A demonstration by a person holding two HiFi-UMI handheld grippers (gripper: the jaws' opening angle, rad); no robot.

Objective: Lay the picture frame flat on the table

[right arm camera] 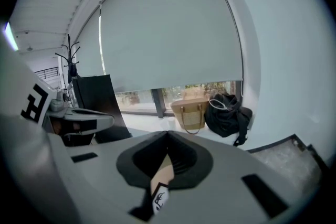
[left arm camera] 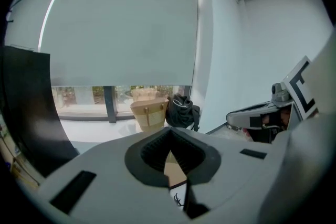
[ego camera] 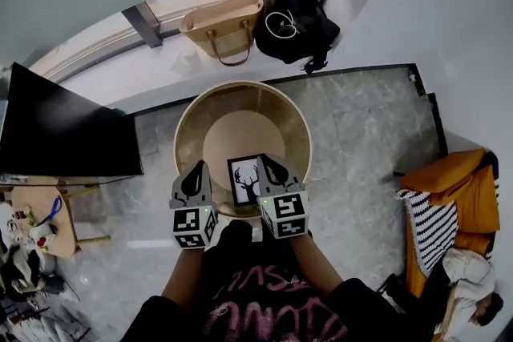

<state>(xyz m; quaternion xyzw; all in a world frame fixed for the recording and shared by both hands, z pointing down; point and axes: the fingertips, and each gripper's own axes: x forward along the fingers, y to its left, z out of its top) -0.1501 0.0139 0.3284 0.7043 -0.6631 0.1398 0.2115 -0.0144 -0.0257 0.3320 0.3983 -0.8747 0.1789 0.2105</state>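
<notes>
Pale wood of a round, raised-rim table [ego camera: 191, 121] lies under both claws, on a grey stone floor [ego camera: 365, 140]. Over it the left gripper [ego camera: 197, 166] has its jaws drawn together, tips meeting, with only a thin slit left between the dark pads; nothing is held in it. The right gripper [ego camera: 267, 159] is the same, its jaws closed tip to tip and empty. Through each slit a strip of table top and a corner of the picture frame [ego camera: 244, 182] show below. The frame, black-edged with a dark deer on white, sits on the table near its front edge, between the two grippers, face turned up to the head view. The right gripper overlaps its right edge, the left gripper is just beside its left edge. Whether either touches it cannot be told. Beyond the table a straw bag [ego camera: 224, 28] and a black bag [ego camera: 295, 18] rest side by side at the window, and a dark flat screen [ego camera: 64, 124] stands at the left.
</notes>
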